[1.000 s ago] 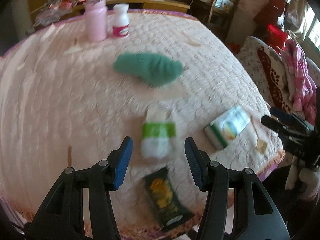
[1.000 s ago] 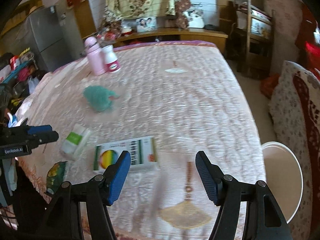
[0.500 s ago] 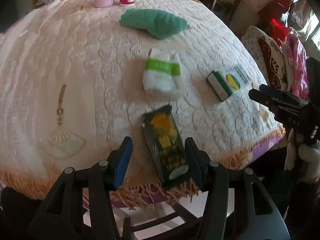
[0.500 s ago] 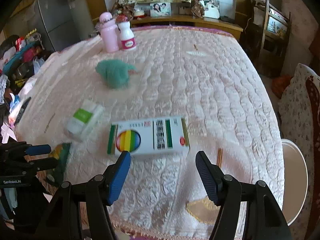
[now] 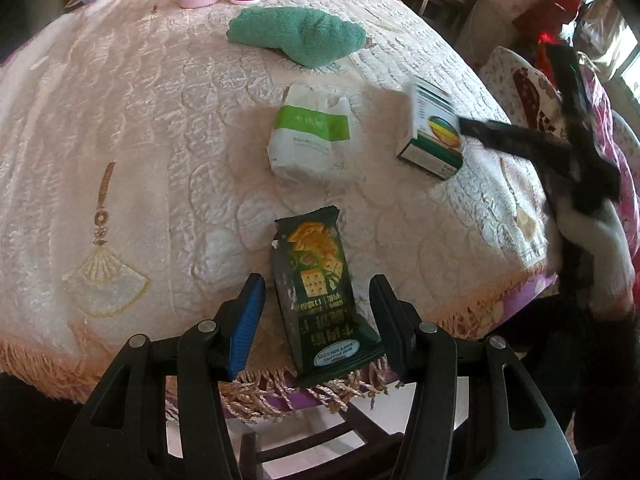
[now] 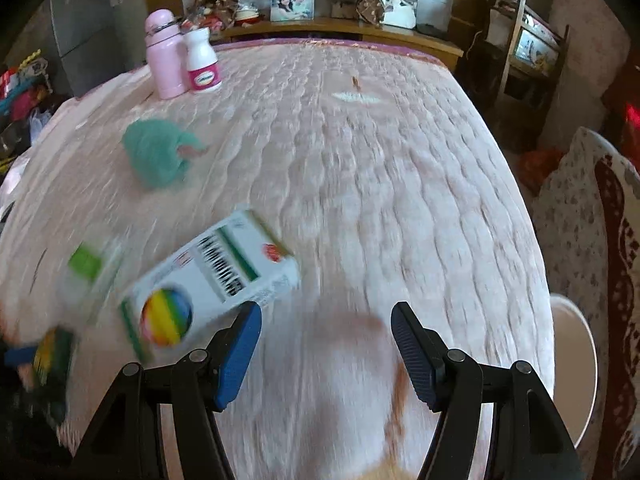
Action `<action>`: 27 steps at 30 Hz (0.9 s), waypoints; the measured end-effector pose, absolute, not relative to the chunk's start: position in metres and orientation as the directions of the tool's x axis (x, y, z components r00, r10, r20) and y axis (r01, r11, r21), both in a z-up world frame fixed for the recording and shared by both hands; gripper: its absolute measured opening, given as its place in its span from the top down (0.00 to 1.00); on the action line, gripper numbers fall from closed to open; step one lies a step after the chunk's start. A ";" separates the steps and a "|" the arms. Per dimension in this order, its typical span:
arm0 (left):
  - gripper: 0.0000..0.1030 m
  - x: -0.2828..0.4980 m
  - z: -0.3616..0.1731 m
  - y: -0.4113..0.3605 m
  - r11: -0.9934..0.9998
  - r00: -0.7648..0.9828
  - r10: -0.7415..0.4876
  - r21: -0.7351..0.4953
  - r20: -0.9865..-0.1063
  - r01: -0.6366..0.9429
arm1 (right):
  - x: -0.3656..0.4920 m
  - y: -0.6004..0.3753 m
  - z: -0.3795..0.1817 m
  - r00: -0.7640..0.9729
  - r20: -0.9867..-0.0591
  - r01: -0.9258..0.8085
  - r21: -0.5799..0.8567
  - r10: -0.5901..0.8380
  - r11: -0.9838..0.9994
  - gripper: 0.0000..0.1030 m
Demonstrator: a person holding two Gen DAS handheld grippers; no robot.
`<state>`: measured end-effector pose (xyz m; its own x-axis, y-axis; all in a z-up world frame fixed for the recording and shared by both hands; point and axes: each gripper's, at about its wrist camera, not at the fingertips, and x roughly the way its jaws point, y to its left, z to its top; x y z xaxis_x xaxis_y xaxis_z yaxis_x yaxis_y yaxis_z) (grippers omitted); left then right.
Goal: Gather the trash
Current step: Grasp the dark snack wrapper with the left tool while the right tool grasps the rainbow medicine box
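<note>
Pink quilted tablecloth (image 5: pixel 168 128) covering the table. Green towel (image 5: pixel 298 38) far back, white pouch (image 5: pixel 310 138) mid-table, white box (image 6: pixel 208 280) tilted just left of right gripper (image 6: pixel 326 350), jaws spread, nothing between. Dark cracker packet (image 5: pixel 320 300) at the near fringe, between spread, non-touching fingers of left gripper (image 5: pixel 318 318).

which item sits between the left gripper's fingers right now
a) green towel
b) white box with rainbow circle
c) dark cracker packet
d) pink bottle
c: in the left wrist view the dark cracker packet lies at the table's fringed edge between the open fingers of the left gripper.
</note>
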<state>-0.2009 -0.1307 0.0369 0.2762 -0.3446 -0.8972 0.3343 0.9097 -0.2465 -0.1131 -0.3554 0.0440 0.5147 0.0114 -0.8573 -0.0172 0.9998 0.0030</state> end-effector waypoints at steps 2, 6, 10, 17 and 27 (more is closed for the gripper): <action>0.49 -0.202 0.038 -0.130 0.908 0.276 -0.350 -0.251 -0.895 0.335 | -0.105 -0.352 0.048 0.521 -0.853 -0.016 0.029 0.033 0.999 0.37; 0.49 -0.202 0.036 -0.131 0.906 0.271 -0.348 -0.247 -0.897 0.345 | -0.111 -0.346 0.063 0.554 -0.830 -0.011 0.077 0.070 0.997 0.37; 0.49 -0.201 0.034 -0.135 0.910 0.297 -0.331 -0.221 -0.895 0.350 | -0.118 -0.334 0.066 0.542 -0.822 -0.039 0.180 0.172 0.983 0.31; 0.52 -0.199 0.033 -0.137 0.910 0.310 -0.330 -0.213 -0.892 0.356 | -0.106 -0.295 0.055 0.508 -0.842 -0.087 0.161 0.183 0.983 0.31; 0.59 -0.198 0.033 -0.144 0.903 0.312 -0.331 -0.202 -0.891 0.380 | -0.133 -0.320 0.050 0.451 -0.878 -0.125 0.118 0.163 0.985 0.40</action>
<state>-0.1976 -0.1439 0.0329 0.3120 -0.3306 -0.8907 0.3798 0.9027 -0.2020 -0.1328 -0.3199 0.0498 0.4509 0.1627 -0.8776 -0.1251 0.9851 0.1183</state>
